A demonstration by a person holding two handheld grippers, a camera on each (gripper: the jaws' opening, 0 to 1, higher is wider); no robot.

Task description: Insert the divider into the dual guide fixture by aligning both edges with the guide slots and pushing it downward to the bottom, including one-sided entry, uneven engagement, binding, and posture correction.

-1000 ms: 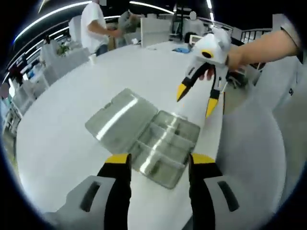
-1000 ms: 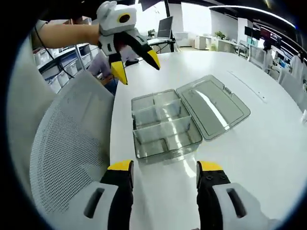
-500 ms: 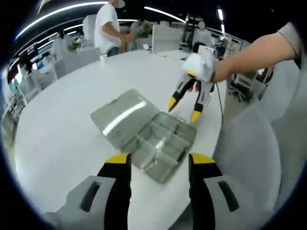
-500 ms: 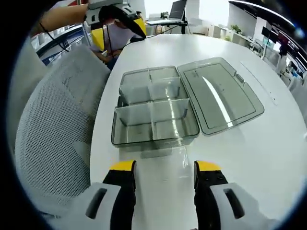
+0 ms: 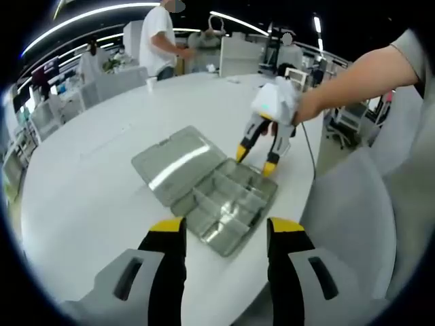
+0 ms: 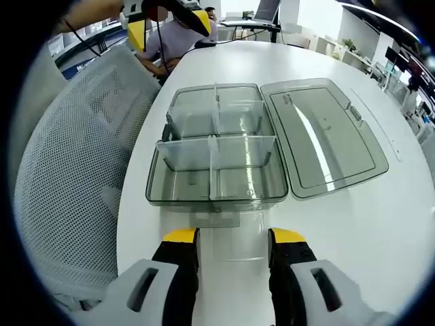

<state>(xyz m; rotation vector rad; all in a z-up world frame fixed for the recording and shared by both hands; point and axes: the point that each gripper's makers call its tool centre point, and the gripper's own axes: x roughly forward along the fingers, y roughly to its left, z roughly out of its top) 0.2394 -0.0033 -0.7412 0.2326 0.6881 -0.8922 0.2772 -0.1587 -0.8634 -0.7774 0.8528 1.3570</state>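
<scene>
A clear plastic compartment box (image 6: 217, 187) lies on the white table (image 6: 380, 224), its hinged lid (image 6: 326, 132) folded open to the right. Clear dividers (image 6: 214, 146) stand inside it and split it into several cells. My right gripper (image 6: 233, 238) is open just before the box's near wall, where a small clear tab (image 6: 216, 219) juts out. In the left gripper view the same box (image 5: 224, 200) lies beyond my open left gripper (image 5: 226, 227). The right gripper (image 5: 257, 155) hangs open over the box's far end. The left gripper (image 6: 166, 20) shows at the top left of the right gripper view.
A white mesh chair (image 6: 68, 170) stands against the table edge left of the box, also seen as the chair (image 5: 353, 224) on the right. A person (image 5: 160, 37) stands at the table's far side near a paper cup (image 5: 151, 83). More chairs and desks fill the background.
The right gripper has come down and closer to the box, with its jaws a little narrower. The left gripper has drawn back slightly, staying open.
</scene>
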